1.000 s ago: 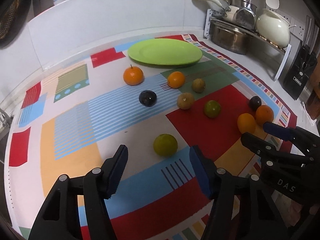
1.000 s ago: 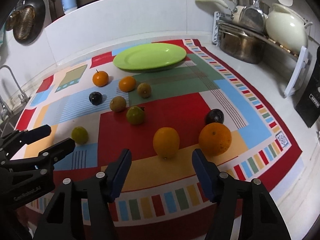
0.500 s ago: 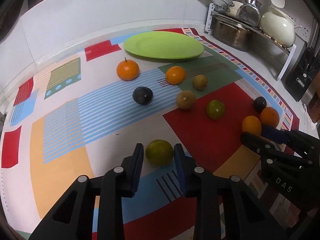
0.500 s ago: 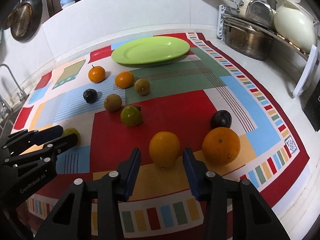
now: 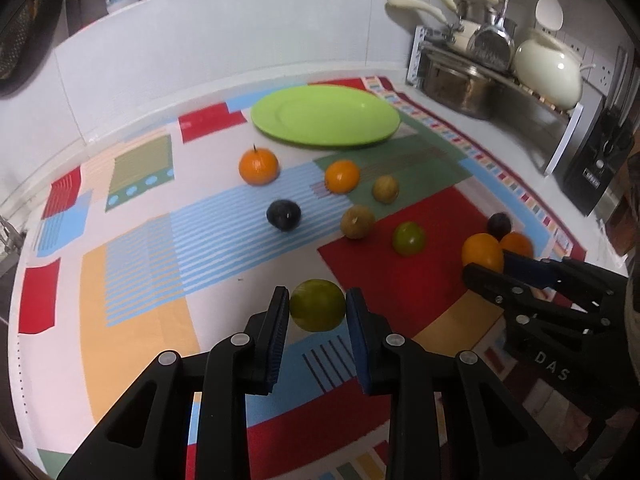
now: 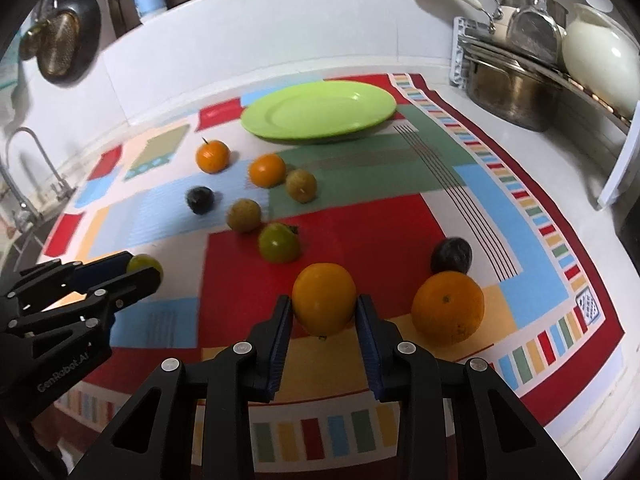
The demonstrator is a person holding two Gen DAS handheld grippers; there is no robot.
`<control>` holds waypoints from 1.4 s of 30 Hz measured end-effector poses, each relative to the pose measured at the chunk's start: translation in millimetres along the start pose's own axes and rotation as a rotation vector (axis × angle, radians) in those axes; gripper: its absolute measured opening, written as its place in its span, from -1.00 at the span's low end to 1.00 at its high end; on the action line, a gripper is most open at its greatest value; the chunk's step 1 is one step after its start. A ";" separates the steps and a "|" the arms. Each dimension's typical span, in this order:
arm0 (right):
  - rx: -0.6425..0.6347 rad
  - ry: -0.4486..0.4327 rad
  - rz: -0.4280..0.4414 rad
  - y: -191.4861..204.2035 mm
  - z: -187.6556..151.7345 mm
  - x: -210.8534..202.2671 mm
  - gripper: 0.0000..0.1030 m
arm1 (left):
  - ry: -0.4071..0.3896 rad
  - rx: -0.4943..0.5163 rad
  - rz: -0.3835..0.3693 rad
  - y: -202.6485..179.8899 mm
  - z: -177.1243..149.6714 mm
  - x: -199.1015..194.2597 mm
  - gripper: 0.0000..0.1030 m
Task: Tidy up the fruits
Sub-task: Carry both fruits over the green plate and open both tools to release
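Fruit lies scattered across a patchwork cloth (image 5: pixel 132 312) on the surface, and none of it has a long axis to speak of; all are round. In the left wrist view, the left gripper (image 5: pixel 318 306) has its fingers pressed against both sides of a yellow-green fruit (image 5: pixel 317 304), nearly as closed as they go. Beyond it sit a stemmed tangerine (image 5: pixel 259 166) with its stalk pointing up, a dark plum (image 5: pixel 283 215), a small orange (image 5: pixel 342 176), two brownish fruits (image 5: pixel 357 221) and a green tomato (image 5: pixel 408 238). A green plate (image 5: pixel 326 115) lies at the far edge of the cloth. At the right, the right gripper (image 5: pixel 486 266) partly hides an orange-yellow fruit (image 5: pixel 480 250); another orange and a dark fruit behind it are half covered.

In the right wrist view, the right gripper (image 6: pixel 324 310) has just been closing, and its fingers now clamp the orange-yellow fruit (image 6: pixel 324 296) from both sides. A larger orange (image 6: pixel 447 308) sits just beside it, with a dark round fruit (image 6: pixel 451 255) touching it behind. At the left, the left gripper (image 6: pixel 140 270) covers most of the yellow-green fruit (image 6: pixel 142 262). Motion blur softens the far fruits here.
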State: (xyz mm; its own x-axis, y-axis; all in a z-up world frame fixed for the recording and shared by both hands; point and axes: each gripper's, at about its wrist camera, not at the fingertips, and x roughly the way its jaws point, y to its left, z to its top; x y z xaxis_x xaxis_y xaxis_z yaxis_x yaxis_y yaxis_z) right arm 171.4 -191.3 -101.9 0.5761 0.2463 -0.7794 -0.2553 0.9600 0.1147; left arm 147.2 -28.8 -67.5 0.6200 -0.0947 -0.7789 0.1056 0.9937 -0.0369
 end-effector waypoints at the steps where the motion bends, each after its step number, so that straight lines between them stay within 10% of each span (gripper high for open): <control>1: -0.007 -0.007 0.005 1.0 1.6 -2.7 -0.35 | -0.007 -0.001 0.003 -0.8 1.6 -4.0 -0.43; 22: -0.041 -0.098 0.121 13.3 77.9 -16.9 -0.35 | -0.122 0.100 -0.022 5.8 82.8 -11.1 -0.43; 42: -0.030 0.055 0.088 -4.9 179.9 69.4 -0.35 | 0.040 0.179 -0.143 31.6 180.1 91.3 -0.43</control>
State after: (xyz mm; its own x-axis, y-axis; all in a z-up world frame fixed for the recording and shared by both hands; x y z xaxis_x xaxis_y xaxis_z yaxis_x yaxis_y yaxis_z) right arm 352.3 -155.0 -45.7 0.5069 0.3209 -0.8001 -0.3265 0.9305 0.1663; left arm 347.1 -16.7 -27.1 0.5579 -0.2276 -0.7981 0.3281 0.9438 -0.0398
